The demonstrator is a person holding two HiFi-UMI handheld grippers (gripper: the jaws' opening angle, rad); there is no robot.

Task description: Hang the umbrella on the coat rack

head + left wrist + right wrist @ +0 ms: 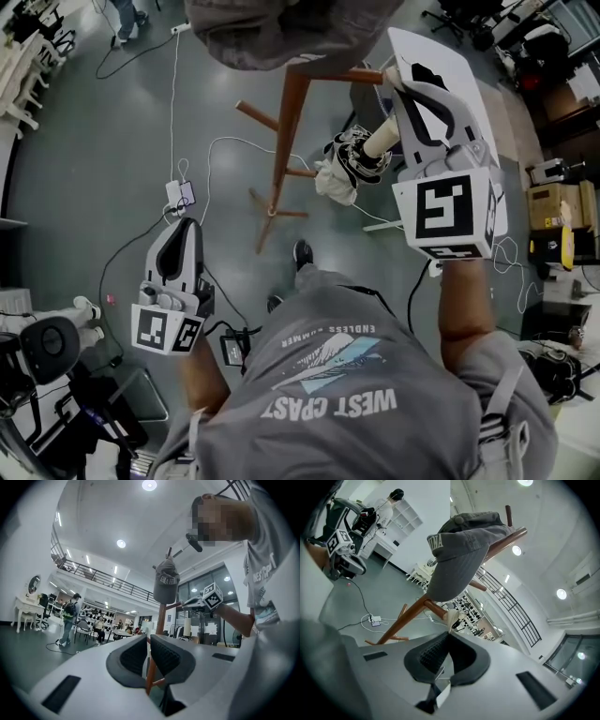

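The wooden coat rack (285, 122) stands on the floor (94, 169) ahead of the person, a grey cap (459, 550) on its top. The folded umbrella (349, 161) hangs just right of its pole, near a short peg (301, 172) but not yet on it. The right tongs (448, 631) are clenched on what looks like its cream loop. The left tongs (148, 641) are clenched on nothing, low and left. It looks like the approach: next, slip the loop over a free peg, then let go.
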